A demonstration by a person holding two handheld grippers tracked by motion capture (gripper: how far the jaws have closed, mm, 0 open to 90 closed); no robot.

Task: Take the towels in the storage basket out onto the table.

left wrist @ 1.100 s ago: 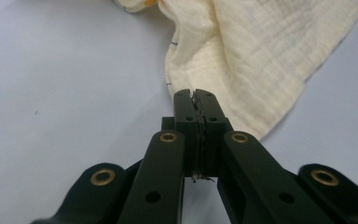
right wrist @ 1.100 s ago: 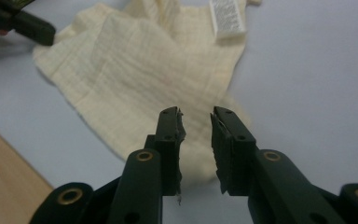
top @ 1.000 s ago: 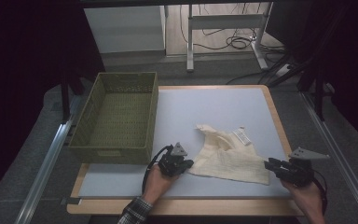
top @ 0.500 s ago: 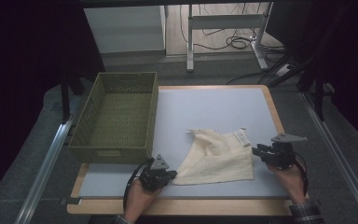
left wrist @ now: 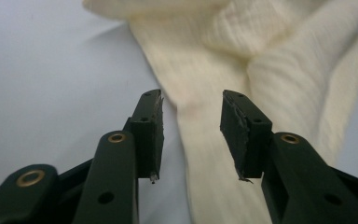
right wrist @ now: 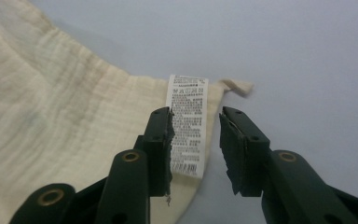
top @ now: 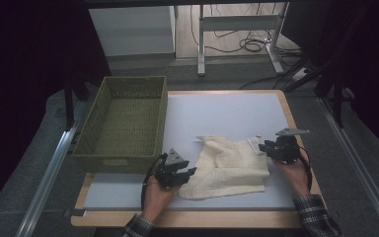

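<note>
A cream crinkled cloth (top: 232, 165) lies folded on the white mat (top: 227, 111). My left gripper (top: 191, 172) sits at the cloth's lower left edge. In the left gripper view its jaws (left wrist: 191, 100) stand open and have just been opening; a fold of the cloth (left wrist: 205, 154) runs under the gap, with no pad pressing on it. My right gripper (top: 262, 146) is at the cloth's upper right corner. Its jaws (right wrist: 196, 114) are open and have widened a little, over the white care label (right wrist: 186, 123) sewn to the cloth (right wrist: 65, 121).
An empty green woven basket (top: 123, 123) stands on the left, close to my left hand. The mat sits on a wooden board (top: 296, 128). Metal rails run along both sides, and a table frame (top: 237, 29) with cables stands beyond the far edge.
The right gripper has moved left and away from the front edge, and the cloth's right side now lies folded in. The left gripper dipped back, returned, and its jaws came apart off the cloth.
</note>
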